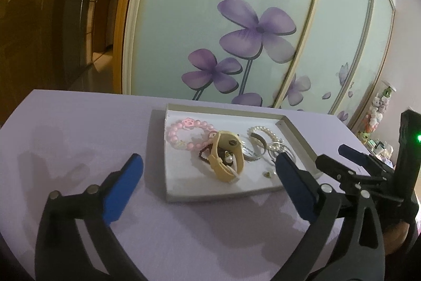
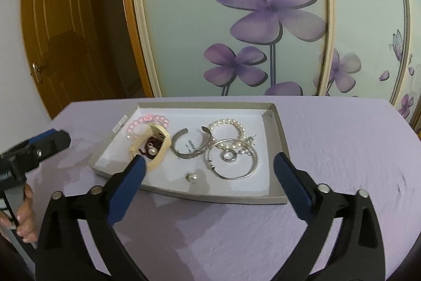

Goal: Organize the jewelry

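A shallow white tray point(image 1: 210, 198) point(image 2: 210, 195) lies on the lilac table point(image 1: 79, 123) point(image 2: 342, 149). In it are a pink bead bracelet point(image 1: 179, 131) point(image 2: 150, 120), a tan watch band point(image 1: 226, 162) point(image 2: 160, 149), a pearl bracelet point(image 1: 263, 129) point(image 2: 229, 128), a silver cuff point(image 1: 259, 146) point(image 2: 189, 149), a silver bangle point(image 2: 234, 162), a ring point(image 2: 228, 156) and a loose pearl earring point(image 2: 193, 177). My left gripper point(image 1: 209, 157) point(image 2: 58, 135) hovers open at the tray's left near side. My right gripper point(image 2: 209, 158) point(image 1: 331, 154) hovers open at its right near side. Both are empty.
Sliding wardrobe doors point(image 1: 236, 17) point(image 2: 236, 17) painted with purple flowers stand right behind the table. A wooden door point(image 2: 65, 30) is at the far left. Small plush toys point(image 1: 376, 109) sit beyond the table's right edge. A hand point(image 2: 25, 217) grips the left tool.
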